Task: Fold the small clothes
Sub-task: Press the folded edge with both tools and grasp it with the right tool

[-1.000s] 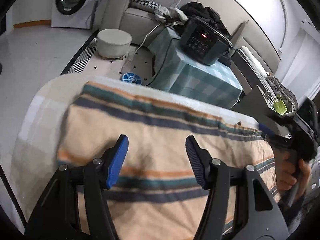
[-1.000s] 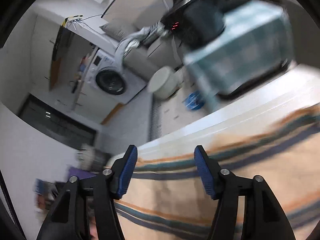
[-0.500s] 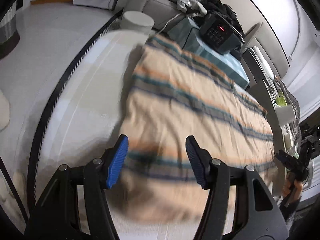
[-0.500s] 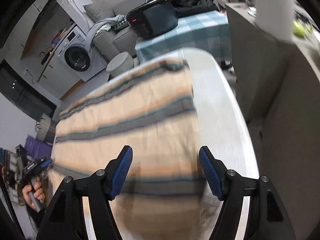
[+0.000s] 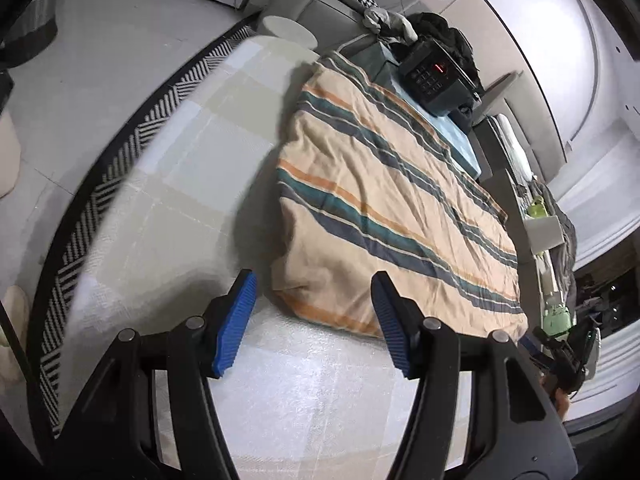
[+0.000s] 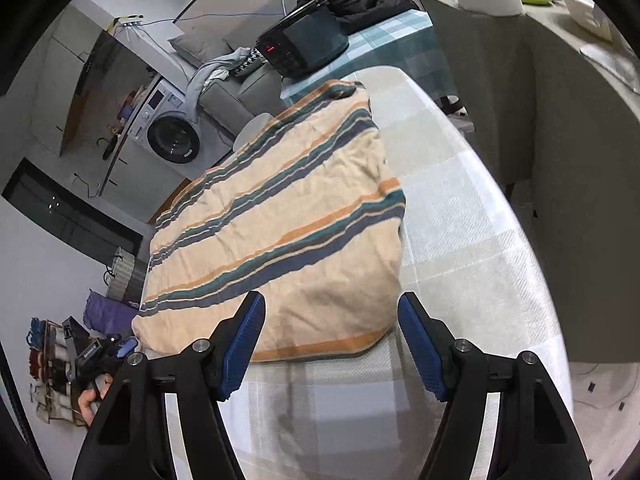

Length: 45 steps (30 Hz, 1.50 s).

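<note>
Two hand-held grippers, left (image 5: pixel 312 324) and right (image 6: pixel 332 346), jaws apart, nothing between pads, poised over near edge of striped cloth (image 5: pixel 384 216). Cloth flat on checked surface (image 5: pixel 192 184).

A pale checked table (image 5: pixel 188 184) carries one striped cloth (image 5: pixel 384 216), lying flat just ahead of both grippers' fingertips.

Both wrist views look steeply down, sharing the striped cloth (image 5: pixel 384 208) from opposite ends.
</note>
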Motion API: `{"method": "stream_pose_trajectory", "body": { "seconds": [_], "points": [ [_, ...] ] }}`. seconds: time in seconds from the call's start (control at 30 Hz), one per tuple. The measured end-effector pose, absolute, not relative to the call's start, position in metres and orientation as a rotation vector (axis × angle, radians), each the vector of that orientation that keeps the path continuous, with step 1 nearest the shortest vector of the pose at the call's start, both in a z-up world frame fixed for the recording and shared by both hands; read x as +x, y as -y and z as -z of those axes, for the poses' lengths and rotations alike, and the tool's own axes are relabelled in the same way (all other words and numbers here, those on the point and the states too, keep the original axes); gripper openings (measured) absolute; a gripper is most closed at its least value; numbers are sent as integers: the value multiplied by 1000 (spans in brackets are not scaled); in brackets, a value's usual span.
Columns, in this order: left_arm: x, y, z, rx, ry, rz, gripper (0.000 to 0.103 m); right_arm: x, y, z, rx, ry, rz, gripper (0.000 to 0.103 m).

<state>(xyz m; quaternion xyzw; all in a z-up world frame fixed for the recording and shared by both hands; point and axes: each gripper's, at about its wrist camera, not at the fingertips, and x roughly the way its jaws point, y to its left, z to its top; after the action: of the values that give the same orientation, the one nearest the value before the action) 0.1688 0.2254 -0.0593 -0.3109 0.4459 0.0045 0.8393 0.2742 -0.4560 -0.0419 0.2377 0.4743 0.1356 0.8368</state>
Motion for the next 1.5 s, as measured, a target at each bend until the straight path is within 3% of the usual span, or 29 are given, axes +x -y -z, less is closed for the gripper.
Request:
{"method": "stream_pose_trajectory", "body": {
  "seconds": [0.1,0.2,0.3,0.57,0.7,0.73,0.83,1.03,1.07,1.1,1.13,1.2,1.3,1.4,1.5],
  "points": [
    [190,-215,59,-592,-954,-10,42,269,456,46,498,-1012,-262,71],
    [203,-211,62,-536,-970,-19,10,266,458,49,503,-1020,-257,71],
    [195,-218,59,-528,-966,-10,5,261,461,52,498,-1026,-247,71],
    [165,-230,56,-588,-984,-53,7,253,473,60,595,-1035,-286,71],
    [161,-221,62,-746,-988,11,41,260,469,68,672,-1037,-317,70],
    [161,-217,66,-774,-997,31,41,263,468,68,685,-1028,-308,70],
    [174,-206,78,-835,-1029,54,41,271,467,69,726,-997,-278,70],
    [200,-199,84,-893,-949,10,40,283,454,66,612,-983,-148,23],
    [204,-200,85,-887,-942,-5,34,283,454,67,599,-979,-145,18],
    [209,-200,87,-867,-943,-30,17,281,454,68,591,-971,-152,14],
    [210,-200,89,-851,-945,-35,9,279,456,69,580,-964,-157,13],
    [206,-200,91,-826,-936,-30,4,277,460,70,581,-965,-168,13],
    [202,-201,92,-813,-937,-17,4,278,464,71,594,-972,-183,15],
    [199,-211,93,-856,-939,-4,5,280,466,70,641,-988,-213,29],
    [201,-220,97,-904,-932,-4,11,282,467,70,672,-975,-207,34]
  ]
}}
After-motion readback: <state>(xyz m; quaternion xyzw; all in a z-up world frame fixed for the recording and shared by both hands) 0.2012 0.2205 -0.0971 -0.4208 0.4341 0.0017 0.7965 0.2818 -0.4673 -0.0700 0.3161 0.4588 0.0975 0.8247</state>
